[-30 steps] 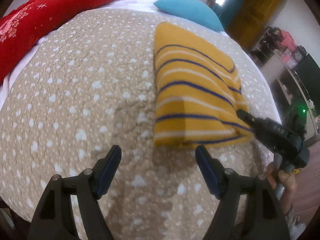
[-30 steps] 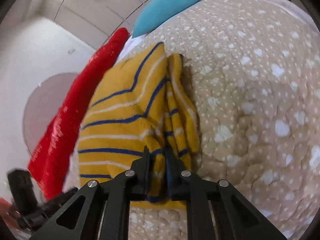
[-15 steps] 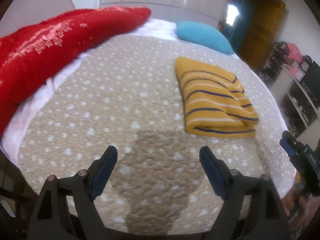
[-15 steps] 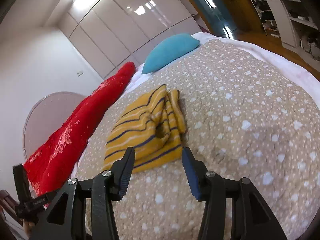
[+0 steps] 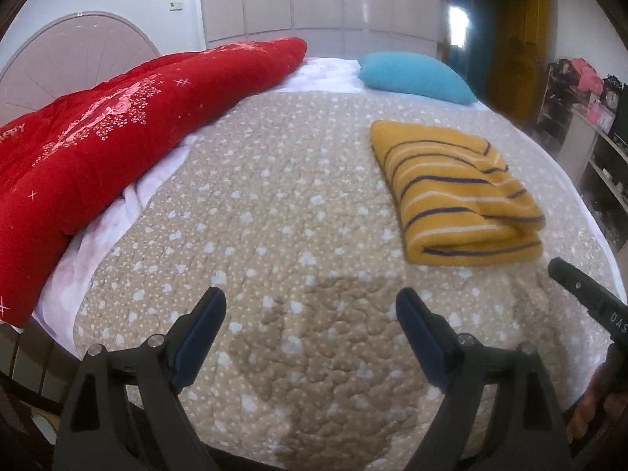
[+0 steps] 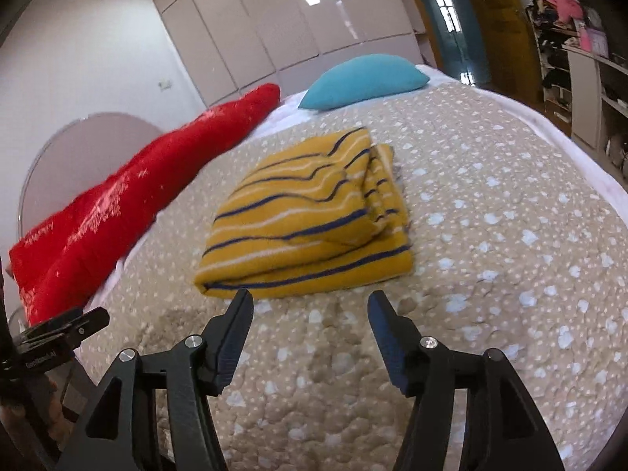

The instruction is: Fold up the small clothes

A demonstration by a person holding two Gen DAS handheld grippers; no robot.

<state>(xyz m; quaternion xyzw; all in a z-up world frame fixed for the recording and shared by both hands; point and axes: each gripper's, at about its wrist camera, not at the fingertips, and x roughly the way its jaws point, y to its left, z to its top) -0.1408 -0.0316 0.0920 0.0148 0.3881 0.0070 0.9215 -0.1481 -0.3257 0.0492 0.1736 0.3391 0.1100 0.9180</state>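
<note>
the folded yellow striped garment [image 5: 457,192] [image 6: 310,221] lies flat on the beige spotted quilt [image 5: 274,204] [image 6: 490,235], folded into a compact rectangle with dark blue and white stripes across it; the layered open edges face the right side in the right wrist view.

left gripper [image 5: 310,314]: jaws spread wide, holding nothing, above bare quilt, apart from the garment, which sits ahead and to its right.

right gripper [image 6: 310,306]: jaws spread wide, holding nothing, just short of the garment's near folded edge; contact with the cloth cannot be confirmed.

no containers are visible on the bed. open shelving [image 5: 588,125] [image 6: 565,39] at the right wall holds assorted items, too small to identify.

writing: the red quilted blanket [image 5: 117,125] [image 6: 129,196] along the left side of the bed carries pale lettering near its near end, partly readable as "appy" in the left wrist view. the gripper bodies carry small white lettering that is not fully legible.

a teal pillow [image 5: 416,76] [image 6: 363,80] rests at the far end of the bed.
</note>
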